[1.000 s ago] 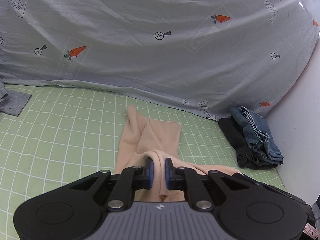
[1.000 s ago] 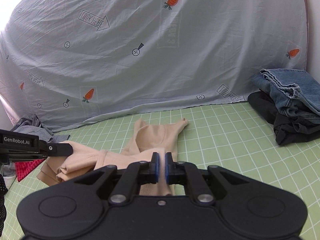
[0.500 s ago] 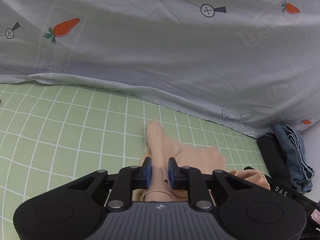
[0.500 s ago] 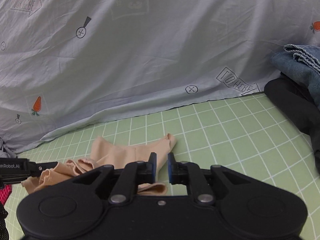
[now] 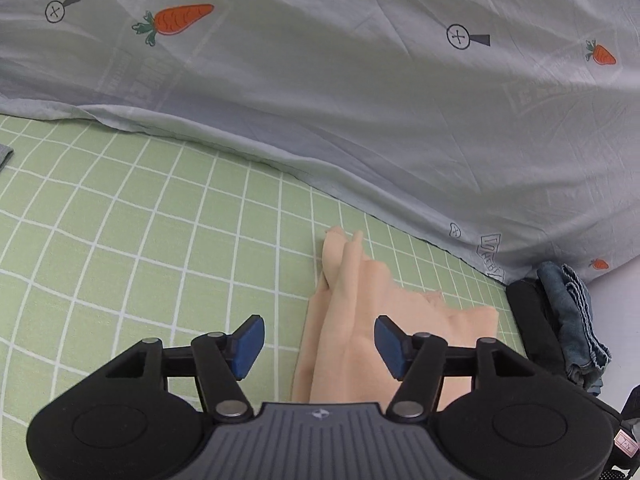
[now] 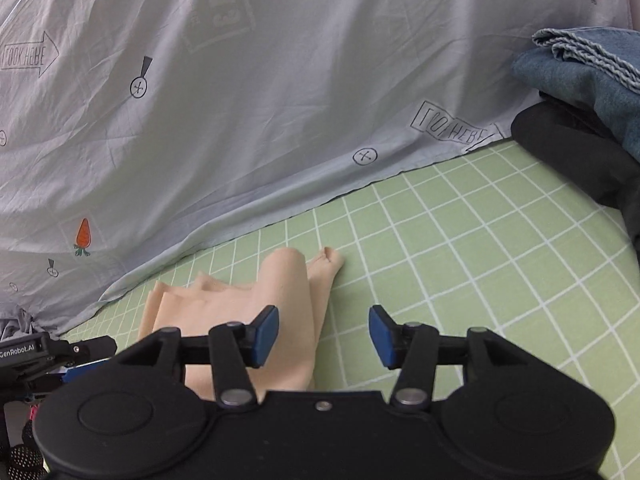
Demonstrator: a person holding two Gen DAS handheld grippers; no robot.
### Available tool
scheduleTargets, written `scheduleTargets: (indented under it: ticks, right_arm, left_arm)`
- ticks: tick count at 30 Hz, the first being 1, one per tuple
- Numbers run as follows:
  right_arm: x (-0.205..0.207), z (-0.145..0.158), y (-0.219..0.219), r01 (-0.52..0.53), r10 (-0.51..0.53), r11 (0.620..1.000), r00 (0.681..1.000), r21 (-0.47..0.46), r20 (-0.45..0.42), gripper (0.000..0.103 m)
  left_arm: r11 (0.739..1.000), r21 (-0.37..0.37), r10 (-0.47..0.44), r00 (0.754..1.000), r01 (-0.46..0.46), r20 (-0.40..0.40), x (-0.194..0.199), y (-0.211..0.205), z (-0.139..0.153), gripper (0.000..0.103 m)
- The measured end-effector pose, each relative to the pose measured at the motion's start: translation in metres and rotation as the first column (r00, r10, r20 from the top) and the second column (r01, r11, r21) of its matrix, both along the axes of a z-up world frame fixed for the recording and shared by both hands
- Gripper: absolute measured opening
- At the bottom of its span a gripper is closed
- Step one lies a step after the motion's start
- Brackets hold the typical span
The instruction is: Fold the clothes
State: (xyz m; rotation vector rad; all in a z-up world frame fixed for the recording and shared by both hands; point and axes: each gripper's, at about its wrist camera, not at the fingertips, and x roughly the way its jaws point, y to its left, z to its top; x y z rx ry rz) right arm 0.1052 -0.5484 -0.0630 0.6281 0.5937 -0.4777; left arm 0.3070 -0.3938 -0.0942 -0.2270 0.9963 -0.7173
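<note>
A peach-coloured garment [image 5: 352, 320] lies folded on the green checked sheet [image 5: 140, 248]. It also shows in the right wrist view [image 6: 276, 304]. My left gripper [image 5: 316, 346] is open and empty, with its jaws spread just above the near part of the garment. My right gripper [image 6: 323, 334] is open and empty, over the garment's right edge. The near end of the garment is hidden behind both gripper bodies.
A grey carrot-print sheet [image 5: 360, 100] hangs along the back. A stack of folded dark and denim clothes [image 6: 588, 120] sits at the right and shows in the left wrist view [image 5: 560, 320]. The left gripper's body [image 6: 44, 356] shows at the lower left of the right wrist view.
Both grippers were shut on the peach garment a second ago. They moved forward and down, then opened and let the garment go onto the sheet.
</note>
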Motion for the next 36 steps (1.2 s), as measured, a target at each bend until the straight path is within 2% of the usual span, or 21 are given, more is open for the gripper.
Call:
scheduleTargets:
  ticks: [5,6,7,8,9,13,15,17,18,19,21,22,23,24,25,26,27,30,34,36]
  right_arm:
    - [0.022,-0.017,-0.001,-0.041,0.043,0.998,0.999,0.055,-0.029,0.052]
    - [0.024,-0.018,-0.003,-0.046,0.048,0.997,0.999,0.063,-0.018,0.037]
    - [0.024,-0.018,-0.004,-0.059,0.059,0.995,0.998,0.075,0.002,0.021]
    - [0.024,-0.017,-0.005,-0.071,0.069,0.994,0.997,0.083,0.023,0.009]
    - [0.022,-0.009,-0.005,-0.074,0.071,0.995,0.996,0.065,0.051,0.008]
    - [0.010,0.028,-0.008,-0.073,0.073,0.997,0.978,-0.008,0.197,0.007]
    - [0.006,0.046,-0.012,-0.058,0.070,0.997,0.960,-0.052,0.272,0.007]
    - [0.015,0.049,-0.020,-0.047,0.071,0.995,0.960,-0.093,0.269,0.007]
    - [0.023,0.045,-0.023,-0.054,0.080,0.992,0.966,-0.112,0.244,0.007]
    - [0.035,0.036,-0.025,-0.056,0.080,0.989,0.980,-0.134,0.185,0.008]
    - [0.061,0.012,-0.029,-0.078,0.079,0.986,0.997,-0.147,0.005,0.008]
    - [0.067,0.005,-0.029,-0.072,0.064,0.986,0.996,-0.149,-0.060,0.008]
    - [0.066,0.003,-0.028,-0.057,0.045,0.987,0.996,-0.150,-0.082,0.013]
    - [0.060,0.003,-0.027,-0.036,0.027,0.989,0.997,-0.143,-0.068,0.030]
    - [0.053,0.005,-0.025,-0.014,0.009,0.991,0.999,-0.131,-0.044,0.046]
    - [0.046,0.007,-0.024,0.007,-0.010,0.993,1.000,-0.119,-0.022,0.071]
    - [0.042,0.009,-0.021,0.023,-0.024,0.994,1.000,-0.103,-0.009,0.076]
    - [0.038,0.004,-0.016,0.006,-0.006,0.999,1.000,-0.047,-0.016,0.078]
    - [0.052,-0.015,-0.010,-0.020,0.019,1.000,0.994,-0.010,-0.104,0.079]
    - [0.055,-0.021,-0.007,-0.030,0.032,0.999,0.993,0.012,-0.115,0.078]
  left_arm:
    - [0.998,0.020,-0.056,0.998,0.056,0.014,-0.012,-0.032,-0.019,0.060]
    - [0.998,0.008,-0.058,0.998,0.058,0.023,-0.012,-0.035,-0.020,0.058]
    - [0.998,-0.003,-0.060,0.998,0.060,0.031,-0.013,-0.039,-0.021,0.035]
    - [0.998,-0.020,-0.064,0.998,0.064,0.028,-0.013,-0.042,-0.020,0.006]
    - [0.998,-0.022,-0.060,0.998,0.060,0.030,-0.014,-0.043,-0.018,0.007]
    - [0.987,-0.153,-0.019,0.991,0.039,0.132,-0.024,-0.032,0.021,0.007]
    - [0.973,-0.231,0.037,0.983,0.006,0.181,-0.023,-0.027,0.035,0.007]
    - [0.970,-0.242,0.072,0.978,-0.022,0.198,-0.011,-0.031,0.036,0.009]
    - [0.981,-0.192,0.063,0.977,-0.023,0.206,-0.002,-0.039,0.028,0.012]
    - [0.994,-0.105,0.057,0.977,-0.036,0.207,0.007,-0.048,0.016,0.014]
    - [0.997,0.056,0.049,0.985,-0.059,0.167,0.023,-0.060,-0.003,0.013]
    - [0.995,0.086,0.040,0.991,-0.051,0.130,0.028,-0.062,-0.009,0.016]
    - [0.997,0.072,0.033,0.996,-0.039,0.084,0.033,-0.057,-0.013,0.024]
    - [0.999,0.036,0.031,0.998,-0.033,0.060,0.034,-0.050,-0.014,0.031]
    - [0.999,0.008,0.033,0.998,-0.033,0.053,0.032,-0.044,-0.013,0.050]
    - [0.999,-0.003,0.034,0.998,-0.034,0.058,0.029,-0.039,-0.011,0.070]
    - [0.999,-0.001,0.032,0.997,-0.032,0.071,0.027,-0.037,-0.009,0.077]
    - [1.000,0.016,-0.011,0.996,0.010,0.087,0.020,-0.038,-0.009,0.080]
    - [0.995,0.078,-0.069,0.997,0.067,0.032,0.017,-0.053,-0.029,0.080]
    - [0.993,0.084,-0.084,0.996,0.083,0.015,0.017,-0.058,-0.036,0.080]
